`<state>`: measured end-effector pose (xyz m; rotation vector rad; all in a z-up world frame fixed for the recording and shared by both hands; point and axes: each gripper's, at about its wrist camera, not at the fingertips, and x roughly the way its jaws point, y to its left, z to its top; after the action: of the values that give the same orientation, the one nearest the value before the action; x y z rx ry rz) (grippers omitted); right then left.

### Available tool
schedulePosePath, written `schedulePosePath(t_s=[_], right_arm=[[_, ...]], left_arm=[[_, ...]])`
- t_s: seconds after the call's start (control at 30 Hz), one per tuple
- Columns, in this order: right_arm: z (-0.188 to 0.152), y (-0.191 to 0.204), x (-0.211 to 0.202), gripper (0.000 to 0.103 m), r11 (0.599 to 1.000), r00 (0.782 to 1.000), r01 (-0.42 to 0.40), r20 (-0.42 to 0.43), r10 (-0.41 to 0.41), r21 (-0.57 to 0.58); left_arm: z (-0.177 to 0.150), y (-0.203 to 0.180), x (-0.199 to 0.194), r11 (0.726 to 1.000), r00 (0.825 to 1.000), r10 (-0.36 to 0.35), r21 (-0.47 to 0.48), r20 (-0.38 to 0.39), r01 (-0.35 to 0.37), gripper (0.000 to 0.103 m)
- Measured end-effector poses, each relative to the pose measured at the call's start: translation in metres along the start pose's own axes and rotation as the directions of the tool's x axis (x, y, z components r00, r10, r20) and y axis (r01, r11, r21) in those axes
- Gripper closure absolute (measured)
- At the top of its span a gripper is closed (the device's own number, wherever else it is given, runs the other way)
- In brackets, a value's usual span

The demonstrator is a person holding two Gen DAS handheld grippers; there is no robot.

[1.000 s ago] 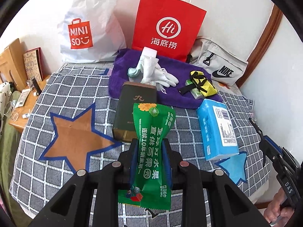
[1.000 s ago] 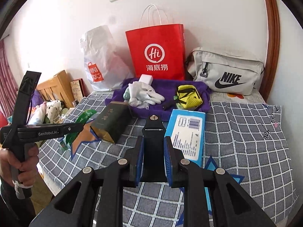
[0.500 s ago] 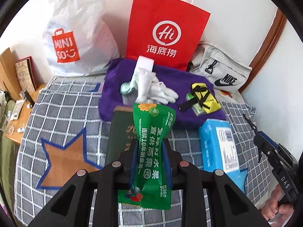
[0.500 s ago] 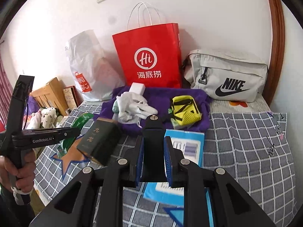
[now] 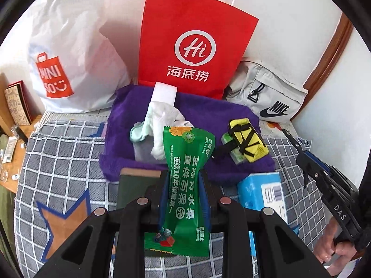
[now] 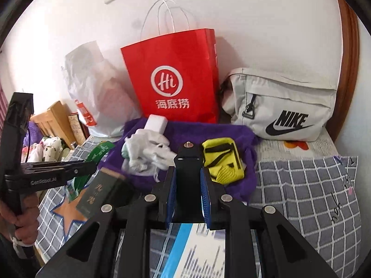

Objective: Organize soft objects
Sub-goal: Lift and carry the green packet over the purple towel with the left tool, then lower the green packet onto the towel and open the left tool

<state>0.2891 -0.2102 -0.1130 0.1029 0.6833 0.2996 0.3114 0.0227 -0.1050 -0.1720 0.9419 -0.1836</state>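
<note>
My left gripper [image 5: 184, 185] is shut on a green wet-wipes packet [image 5: 185, 185] and holds it upright above the bed, just short of the purple towel [image 5: 208, 113]. On the towel lie white socks and gloves [image 5: 162, 125] and a yellow mesh pouch [image 5: 247, 142]. My right gripper [image 6: 188, 185] is shut on a black block [image 6: 188, 176], above a blue tissue pack [image 6: 185, 250], near the towel's front edge [image 6: 245, 185]. The yellow pouch [image 6: 222, 162] and white socks [image 6: 148, 153] lie just beyond it.
A dark green box [image 5: 136, 185] and the blue tissue pack [image 5: 264, 192] lie on the checked bedspread [image 5: 65, 162]. A red paper bag [image 5: 194, 44], a white Miniso bag [image 5: 69, 46] and a grey Nike bag [image 5: 266, 97] stand against the wall.
Both grippers have moved forward toward the purple towel, each keeping its hold. The towel and bags now look nearer and larger in both views.
</note>
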Motion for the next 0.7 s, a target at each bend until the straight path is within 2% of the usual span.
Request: schedulePosePath(t_s=[0.47, 0.7], right_arm=[[0.045, -0.004, 0.053, 0.082, 0.998, 1.000, -0.019, 0.007, 0.020, -0.065], [0.048, -0.027, 0.081, 0.082, 1.000, 1.000, -0.023, -0.011, 0.023, -0.011]], left_arm=[[0.047, 0.004, 0.043, 0.999, 0.999, -0.035, -0.037, -0.009, 0.034, 0.079], [0.061, -0.001, 0.074, 0.999, 1.000, -0.020, -0.027, -0.024, 0.020, 0.079]])
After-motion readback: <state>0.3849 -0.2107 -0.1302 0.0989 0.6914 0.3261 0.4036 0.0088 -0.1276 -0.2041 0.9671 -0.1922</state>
